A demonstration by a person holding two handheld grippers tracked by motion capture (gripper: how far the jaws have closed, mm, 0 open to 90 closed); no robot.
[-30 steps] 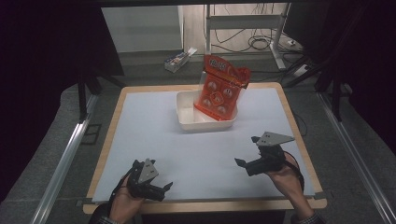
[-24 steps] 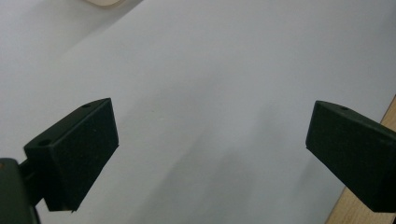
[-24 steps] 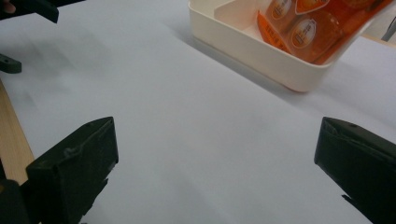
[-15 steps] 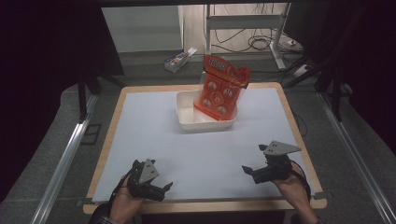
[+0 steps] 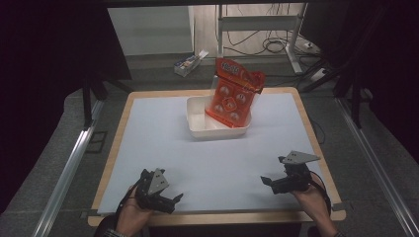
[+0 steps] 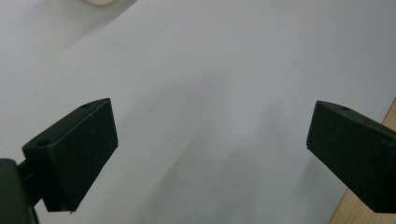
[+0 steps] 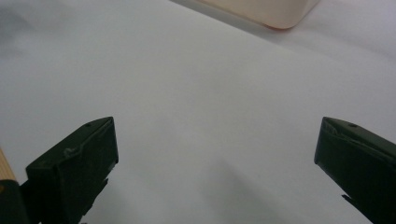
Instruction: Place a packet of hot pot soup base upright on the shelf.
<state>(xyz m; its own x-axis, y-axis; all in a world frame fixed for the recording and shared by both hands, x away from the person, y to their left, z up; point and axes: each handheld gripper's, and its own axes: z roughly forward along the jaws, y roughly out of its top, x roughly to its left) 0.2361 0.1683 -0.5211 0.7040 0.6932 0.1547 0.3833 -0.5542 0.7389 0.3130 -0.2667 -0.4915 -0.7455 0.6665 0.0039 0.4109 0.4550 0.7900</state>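
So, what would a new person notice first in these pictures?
The eye goes first to the orange bag, which stands tilted in the white tub at the far middle of the table. Next come the two grippers near the front edge, the left gripper and the right gripper, each open and holding nothing.

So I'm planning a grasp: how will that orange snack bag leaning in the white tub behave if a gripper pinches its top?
The orange snack bag looks like thin, creased film, so it will probably flex and crumple instead of lifting stiffly. It seems puffy and likely light for its size. Standing tilted against the white tub, it may flop over at a nudge, and the glossy surface could slip between the fingers.
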